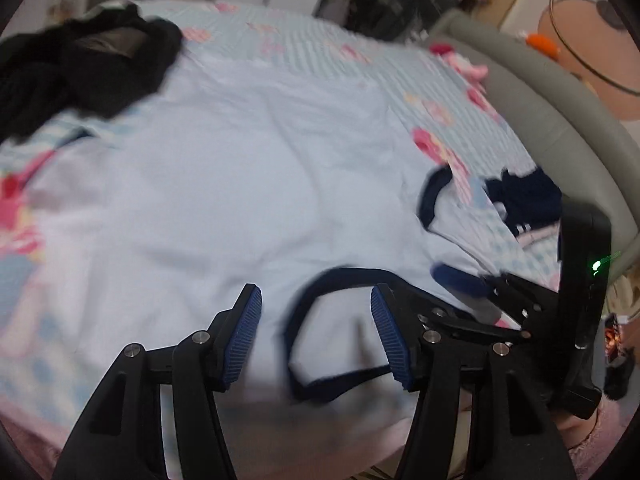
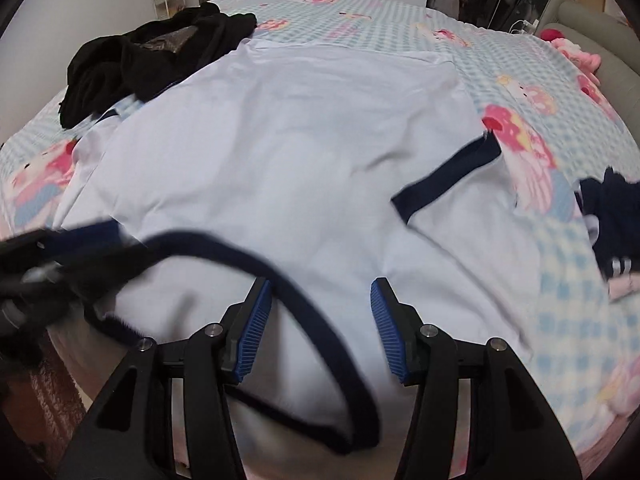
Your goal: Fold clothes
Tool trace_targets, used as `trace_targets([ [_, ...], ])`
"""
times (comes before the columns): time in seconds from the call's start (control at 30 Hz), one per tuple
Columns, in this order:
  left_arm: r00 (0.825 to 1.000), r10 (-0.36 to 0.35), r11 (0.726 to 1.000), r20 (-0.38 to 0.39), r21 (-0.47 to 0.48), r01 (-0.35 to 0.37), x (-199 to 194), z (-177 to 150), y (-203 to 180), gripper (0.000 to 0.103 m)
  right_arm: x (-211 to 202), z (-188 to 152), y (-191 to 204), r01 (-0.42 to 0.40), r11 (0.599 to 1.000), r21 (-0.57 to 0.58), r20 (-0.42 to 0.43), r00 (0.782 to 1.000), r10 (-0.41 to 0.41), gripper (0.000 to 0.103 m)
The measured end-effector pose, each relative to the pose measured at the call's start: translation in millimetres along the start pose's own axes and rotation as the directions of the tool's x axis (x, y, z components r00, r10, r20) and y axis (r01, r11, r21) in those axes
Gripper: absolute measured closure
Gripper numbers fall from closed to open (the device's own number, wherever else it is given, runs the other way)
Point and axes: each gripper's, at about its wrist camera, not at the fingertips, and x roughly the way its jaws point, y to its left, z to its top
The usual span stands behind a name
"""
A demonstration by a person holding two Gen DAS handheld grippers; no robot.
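While the white T-shirt [image 2: 296, 152] lies spread mid-frame, your left gripper [image 1: 316, 332] and right gripper [image 2: 320, 320] hover half-open, empty, over its navy collar [image 2: 320, 320]; next, grip the shoulders.

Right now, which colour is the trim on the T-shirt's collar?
Dark navy trim on a white T-shirt; clearest in the right wrist view.

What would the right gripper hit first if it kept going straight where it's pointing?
Most likely the white T-shirt spread on the bed, near its dark navy collar, which runs between the open jaws of the right gripper. Depth is unclear through the blur.
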Motion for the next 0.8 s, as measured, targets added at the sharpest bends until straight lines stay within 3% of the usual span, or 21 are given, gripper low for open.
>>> trace_targets([
  [0.1, 0.998, 0.04, 0.997, 0.042, -0.07, -0.037, -15.8, 1.1, 30.6, 0.044, -12.4, 4.3, 2.0, -0.062, 0.997, 0.042, 0.038, 0.997, 0.06, 0.05],
  [0.2, 0.996, 0.076, 0.978, 0.045, -0.198, -0.065, -25.5, 4.9, 70.7, 0.044, -18.4, 24.1, 19.4, -0.102, 0.995, 0.01, 0.061, 0.993, 0.102, 0.05],
  [0.37, 0.983, 0.178, 0.951, 0.049, -0.264, -0.159, -43.5, 8.2, 118.8, 0.044, -5.7, 57.2, 67.3, -0.177, 0.983, -0.057, 0.044, 0.983, 0.179, 0.05],
  [0.47, 0.985, 0.164, 0.936, 0.062, -0.325, -0.135, -54.4, 9.1, 148.0, 0.044, 6.9, 68.3, 102.5, -0.212, 0.972, -0.101, 0.023, 0.976, 0.216, 0.049],
  [0.57, 0.997, 0.073, 0.936, 0.034, -0.348, -0.056, -37.3, 19.6, 168.2, 0.044, 24.6, 68.3, 133.0, -0.193, 0.969, -0.154, -0.022, 0.981, 0.192, 0.048],
  [0.63, 0.999, 0.03, 0.942, 0.02, -0.336, -0.022, -22.2, 30.7, 172.7, 0.044, 34.7, 59.0, 136.7, -0.182, 0.975, -0.13, -0.055, 0.983, 0.176, 0.048],
  [0.8, 0.997, 0.069, 0.944, -0.015, -0.323, -0.07, 13.5, 47.4, 178.9, 0.044, 28.0, 32.8, 120.5, -0.12, 0.988, -0.099, -0.009, 0.993, 0.119, 0.048],
])
